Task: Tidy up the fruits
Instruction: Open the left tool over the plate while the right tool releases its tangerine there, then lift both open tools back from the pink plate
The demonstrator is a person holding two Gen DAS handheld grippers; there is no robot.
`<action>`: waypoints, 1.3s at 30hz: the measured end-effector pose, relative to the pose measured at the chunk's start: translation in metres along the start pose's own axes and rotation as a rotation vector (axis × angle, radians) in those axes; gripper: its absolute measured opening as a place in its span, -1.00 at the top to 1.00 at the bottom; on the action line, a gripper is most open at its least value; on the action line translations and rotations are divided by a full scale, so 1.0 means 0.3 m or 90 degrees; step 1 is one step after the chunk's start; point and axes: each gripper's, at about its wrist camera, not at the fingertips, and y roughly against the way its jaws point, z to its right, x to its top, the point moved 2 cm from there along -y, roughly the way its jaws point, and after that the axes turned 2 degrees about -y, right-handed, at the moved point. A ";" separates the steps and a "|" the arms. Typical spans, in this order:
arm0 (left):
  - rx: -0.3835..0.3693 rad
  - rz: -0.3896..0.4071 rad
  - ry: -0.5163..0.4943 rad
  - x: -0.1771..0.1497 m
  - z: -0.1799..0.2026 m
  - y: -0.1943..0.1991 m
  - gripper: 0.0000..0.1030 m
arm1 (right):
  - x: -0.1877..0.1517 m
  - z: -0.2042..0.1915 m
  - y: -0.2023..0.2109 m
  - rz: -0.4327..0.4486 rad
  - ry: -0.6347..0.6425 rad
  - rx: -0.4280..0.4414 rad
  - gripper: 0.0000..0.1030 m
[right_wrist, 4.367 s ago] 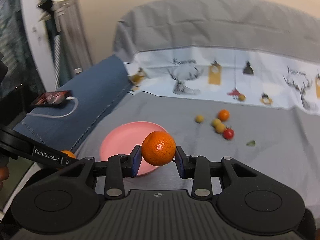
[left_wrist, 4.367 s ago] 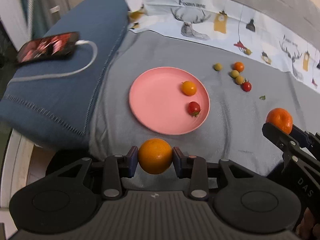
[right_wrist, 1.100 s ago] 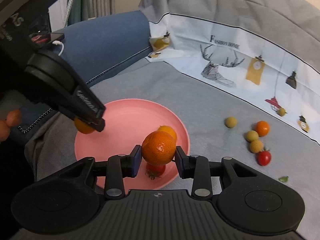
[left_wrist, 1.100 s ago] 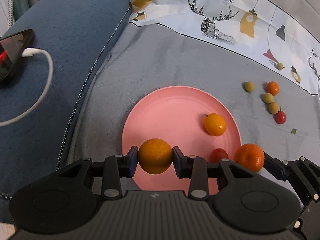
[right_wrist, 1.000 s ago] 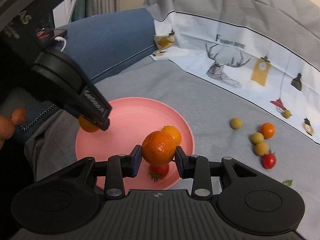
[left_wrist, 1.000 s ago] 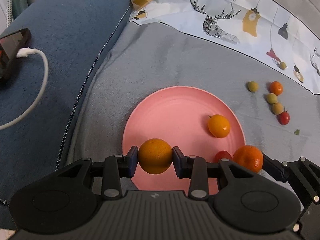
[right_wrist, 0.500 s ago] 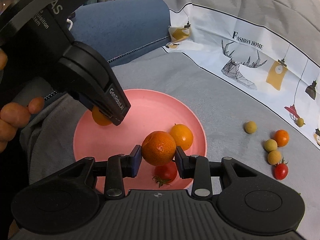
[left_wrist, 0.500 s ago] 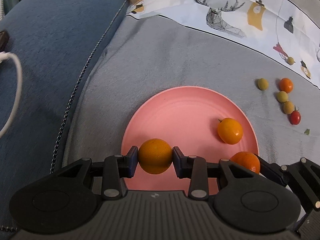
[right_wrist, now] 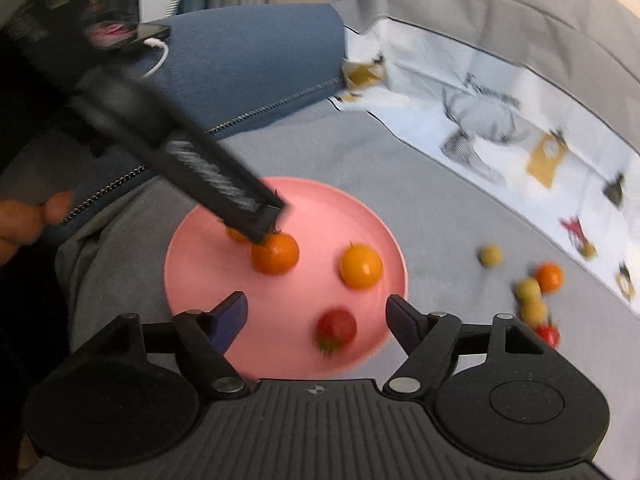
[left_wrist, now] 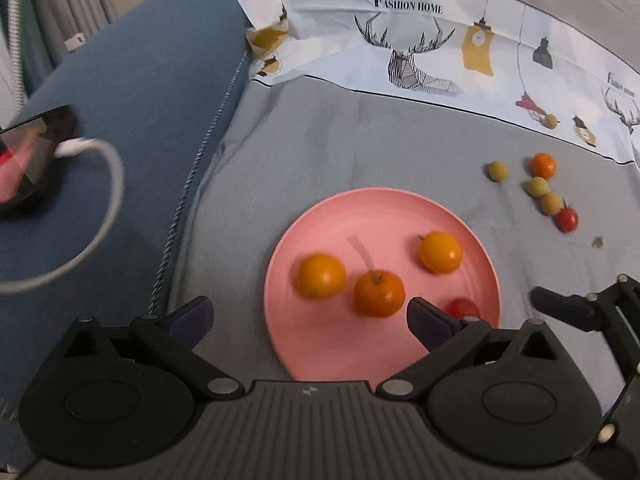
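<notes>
Both my tongs are opening above the round pink plastic plate (left_wrist: pixel 384 208).
My left tongs (left_wrist: pixel 310 318) and right tongs (right_wrist: pixel 316 316) are gripping nothing; two round orange citrus fruits (left_wrist: pixel 321 276) are lying on it.

Both fisheye views look steeply down along their own fingers, close above the pink plate (left_wrist: pixel 320 352). The left wrist view faces it from its left, the right wrist view (right_wrist: pixel 192 264) from its right, somewhat blurred. Both share the plate and apparently the printed cloth (left_wrist: pixel 420 40) behind.

Probably a home, printed bedsheet (left_wrist: pixel 420 40), blue pillow (left_wrist: pixel 132 120)
</notes>
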 end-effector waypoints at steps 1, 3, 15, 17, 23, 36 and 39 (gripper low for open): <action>0.003 0.005 0.002 -0.019 -0.003 0.027 -0.99 | -0.010 0.004 0.024 -0.005 -0.017 -0.001 -0.56; 0.008 0.011 0.009 -0.054 -0.003 0.078 -0.99 | -0.028 0.005 0.070 -0.016 -0.048 -0.002 -0.60; 0.038 0.065 0.058 -0.214 -0.043 0.351 -0.99 | -0.045 -0.079 0.353 0.037 -0.109 -0.020 -0.74; 0.038 0.074 0.060 -0.239 -0.046 0.390 -0.99 | -0.051 -0.101 0.402 0.058 -0.098 -0.030 -0.76; 0.037 0.097 0.066 -0.292 -0.038 0.482 -0.99 | -0.065 -0.126 0.503 0.093 -0.099 -0.042 -0.78; 0.032 0.141 0.055 -0.341 -0.009 0.599 -0.99 | -0.093 -0.144 0.614 0.141 -0.109 -0.051 -0.81; 0.034 0.145 0.055 -0.345 -0.008 0.607 -0.99 | -0.102 -0.146 0.624 0.144 -0.113 -0.051 -0.82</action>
